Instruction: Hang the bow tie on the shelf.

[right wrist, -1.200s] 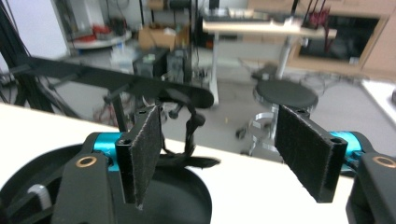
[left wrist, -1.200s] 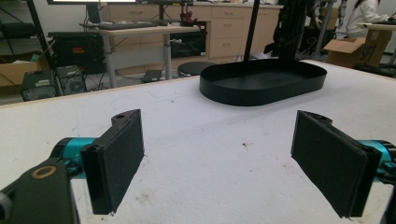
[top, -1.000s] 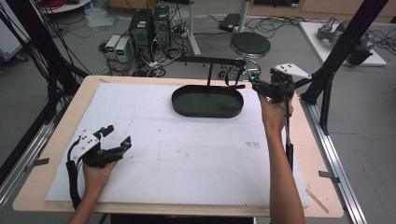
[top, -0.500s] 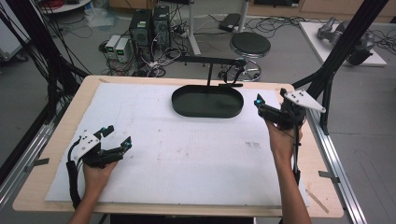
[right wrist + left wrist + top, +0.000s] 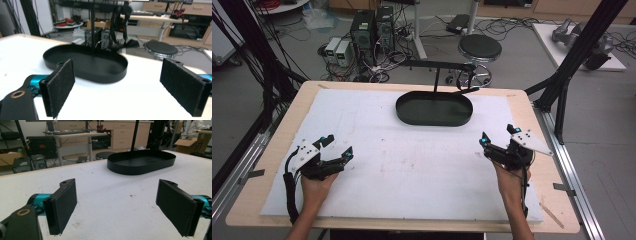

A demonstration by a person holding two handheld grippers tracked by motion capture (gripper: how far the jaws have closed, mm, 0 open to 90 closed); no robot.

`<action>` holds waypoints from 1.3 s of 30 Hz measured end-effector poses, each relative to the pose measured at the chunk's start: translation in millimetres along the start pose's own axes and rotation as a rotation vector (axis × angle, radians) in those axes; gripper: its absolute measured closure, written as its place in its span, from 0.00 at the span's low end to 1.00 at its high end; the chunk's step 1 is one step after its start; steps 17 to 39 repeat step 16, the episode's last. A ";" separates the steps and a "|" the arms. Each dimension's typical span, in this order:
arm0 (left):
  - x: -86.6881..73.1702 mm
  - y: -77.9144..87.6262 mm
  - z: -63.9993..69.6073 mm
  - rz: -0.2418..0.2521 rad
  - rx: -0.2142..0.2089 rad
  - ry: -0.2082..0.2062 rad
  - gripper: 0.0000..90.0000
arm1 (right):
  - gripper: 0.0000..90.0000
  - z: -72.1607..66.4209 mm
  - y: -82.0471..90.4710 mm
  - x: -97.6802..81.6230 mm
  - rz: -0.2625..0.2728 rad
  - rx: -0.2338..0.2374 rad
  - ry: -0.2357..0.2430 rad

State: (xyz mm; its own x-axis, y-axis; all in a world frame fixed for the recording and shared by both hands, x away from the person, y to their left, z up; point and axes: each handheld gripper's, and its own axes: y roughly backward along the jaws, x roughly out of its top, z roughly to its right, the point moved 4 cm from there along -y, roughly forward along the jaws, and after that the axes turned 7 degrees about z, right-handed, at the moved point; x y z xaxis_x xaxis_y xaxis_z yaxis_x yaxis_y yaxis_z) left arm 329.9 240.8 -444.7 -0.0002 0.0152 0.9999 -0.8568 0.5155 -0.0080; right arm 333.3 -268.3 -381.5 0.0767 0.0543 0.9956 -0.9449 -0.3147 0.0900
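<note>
A black oval tray (image 5: 434, 110) sits at the far middle of the white mat, with nothing in it. A thin black stand (image 5: 436, 75) rises behind it, and a dark strap (image 5: 468, 76) hangs from its bar. My left gripper (image 5: 338, 147) rests low at the near left, open, with nothing between its pads. My right gripper (image 5: 498, 136) is at the near right, also open and holding nothing. In the left gripper view the open gripper (image 5: 117, 195) faces the tray (image 5: 141, 162) across bare mat. In the right gripper view the open gripper (image 5: 120, 77) has the tray (image 5: 85, 65) close ahead.
The white mat (image 5: 412, 160) covers a wooden table (image 5: 522, 100) with metal rails along both sides. Beyond the far edge stand computer boxes (image 5: 372, 27), cables and a round stool (image 5: 480, 47). Black frame posts (image 5: 562, 85) rise at the right.
My right gripper has drawn back from beside the tray's right end to the near right of the mat. The left gripper has stayed where it was.
</note>
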 end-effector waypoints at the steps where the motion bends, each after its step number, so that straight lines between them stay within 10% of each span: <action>1: 0.0 0.1 0.0 -0.002 0.000 -0.001 0.19 | 0.13 -1.5 1.5 -5.1 -0.005 0.002 -0.002; 12: -0.1 0.2 0.2 -0.004 0.000 -0.008 0.19 | 0.13 -13.7 10.6 -39.8 -0.048 0.027 -0.022; 39: -0.1 0.2 0.1 -0.003 0.002 -0.007 0.19 | 0.13 -15.2 10.5 -41.4 -0.053 0.030 -0.030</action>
